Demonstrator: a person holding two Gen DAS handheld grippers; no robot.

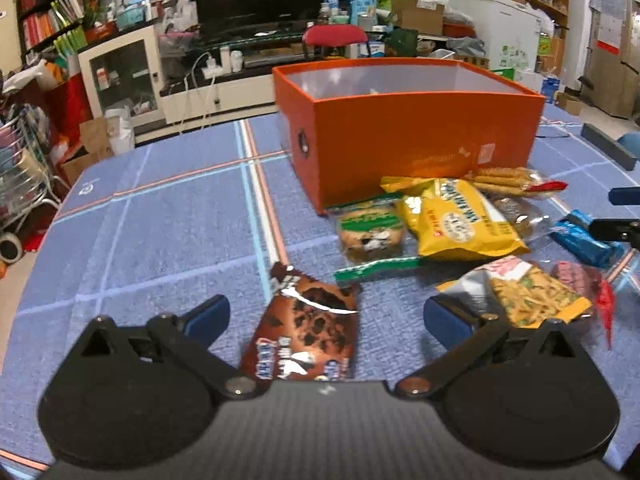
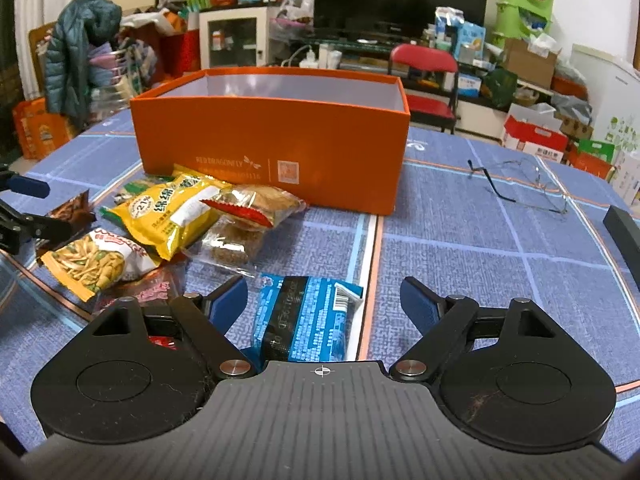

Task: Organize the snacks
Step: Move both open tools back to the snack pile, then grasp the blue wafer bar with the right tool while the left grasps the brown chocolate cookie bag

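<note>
Here, in the left wrist view, the left gripper (image 1: 326, 314) is standing wide over a brown cookie packet (image 1: 306, 332) lying between its untouching fingers, near the table's (image 1: 160, 220) near edge; the orange box (image 1: 404, 136) is sitting farther back. In the right wrist view, the right gripper (image 2: 324, 300) is likewise gaping around a blue packet (image 2: 306, 318), pads clear, eyeglasses (image 2: 520, 184) lying toward the right edge.

Orange box (image 2: 272, 148) open, upright on table; snack packets (image 2: 172, 212) heaped touching its front; blue packet (image 2: 304, 320) apart, flat
</note>
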